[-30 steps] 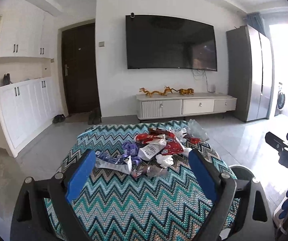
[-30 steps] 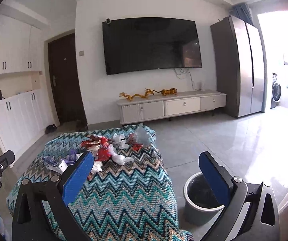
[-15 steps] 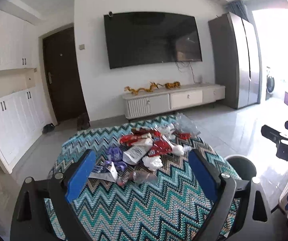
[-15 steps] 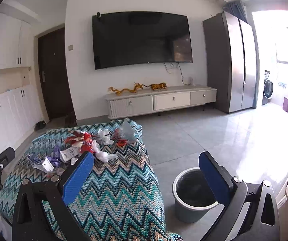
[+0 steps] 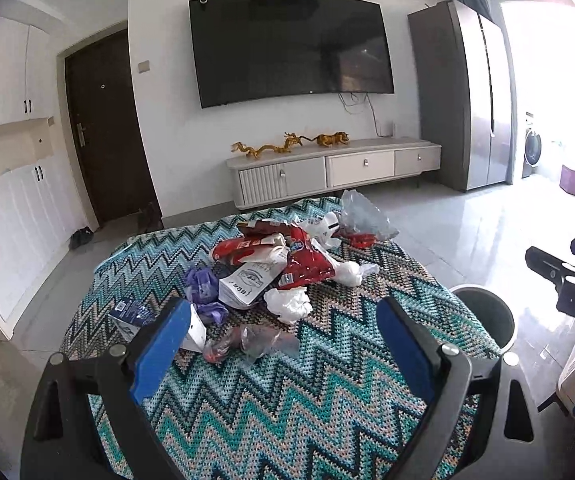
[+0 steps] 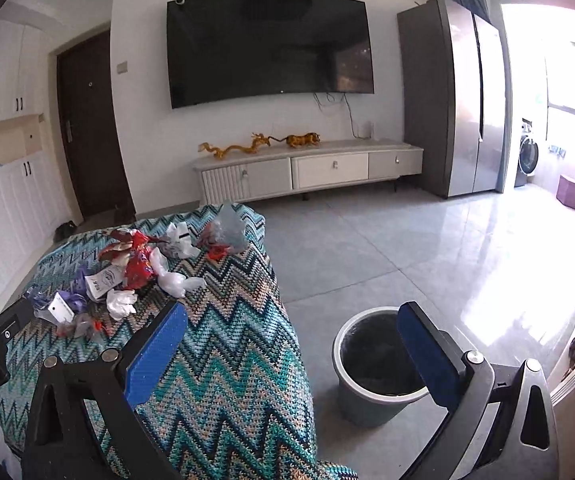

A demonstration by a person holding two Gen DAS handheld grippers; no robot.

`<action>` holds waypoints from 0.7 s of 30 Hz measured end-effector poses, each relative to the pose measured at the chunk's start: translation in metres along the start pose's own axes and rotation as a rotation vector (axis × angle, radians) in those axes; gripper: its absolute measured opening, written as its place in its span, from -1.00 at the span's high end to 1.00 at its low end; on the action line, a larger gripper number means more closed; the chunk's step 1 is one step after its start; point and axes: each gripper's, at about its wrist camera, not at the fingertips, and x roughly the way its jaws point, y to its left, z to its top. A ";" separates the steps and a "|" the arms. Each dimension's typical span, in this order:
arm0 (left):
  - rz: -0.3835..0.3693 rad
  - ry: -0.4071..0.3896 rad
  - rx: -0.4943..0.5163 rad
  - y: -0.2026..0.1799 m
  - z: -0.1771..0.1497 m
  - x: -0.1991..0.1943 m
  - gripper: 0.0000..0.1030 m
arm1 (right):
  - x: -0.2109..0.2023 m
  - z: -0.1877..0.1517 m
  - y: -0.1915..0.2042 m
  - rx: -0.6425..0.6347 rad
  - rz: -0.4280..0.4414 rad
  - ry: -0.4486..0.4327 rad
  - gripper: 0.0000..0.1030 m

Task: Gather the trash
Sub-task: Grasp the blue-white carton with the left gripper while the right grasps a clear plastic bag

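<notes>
Left gripper (image 5: 283,344): jaws wide apart, nothing between them; its blue pads frame the near edge of the trash.
Right gripper (image 6: 291,350): jaws wide apart too, empty; it sits lower centre in its own view, over the right edge of the cloth and the bin.
Trash (image 5: 283,264): a loose pile at frame centre in the left view, on the zigzag cloth (image 5: 287,408); in the right view the pile lies in the left half of the frame.
Key relation: the pile lies straight ahead of the left gripper and just beyond its tips, so the left one is nearer; from the right gripper it lies ahead and well to the left.
Nearest piece: a crumpled clear wrapper (image 5: 255,340), between the left pads in the picture, its long axis running left to right across the frame.
Bin (image 6: 379,364): one, grey, on the floor at the cloth's right side, lower centre right in the right view, close under the right gripper.
Count: two grippers, one bin, one pile; the pieces overlap, so perhaps ten or so, including red packets (image 5: 307,260), white crumpled bits (image 5: 289,304), purple wrappers (image 5: 201,284) and a clear bag (image 5: 363,216).
</notes>
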 end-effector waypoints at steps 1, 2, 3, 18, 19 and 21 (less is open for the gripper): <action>-0.001 0.000 0.001 0.000 0.001 0.002 -0.82 | 0.003 0.000 0.001 -0.001 0.003 0.003 -0.99; -0.001 -0.001 0.002 0.000 0.001 0.004 -0.82 | 0.005 0.000 0.002 0.000 0.006 0.003 -0.99; -0.002 -0.001 0.003 0.000 0.002 0.005 -0.82 | 0.007 0.000 0.003 -0.003 0.012 0.005 -0.99; 0.090 0.125 -0.119 0.078 -0.017 0.052 -0.82 | 0.077 -0.001 0.064 -0.102 0.221 0.127 -0.89; 0.100 0.141 -0.137 0.091 -0.020 0.055 -0.82 | 0.085 -0.001 0.070 -0.112 0.247 0.141 -0.85; 0.104 0.167 -0.163 0.108 -0.025 0.061 -0.82 | 0.102 0.002 0.085 -0.135 0.298 0.170 -0.64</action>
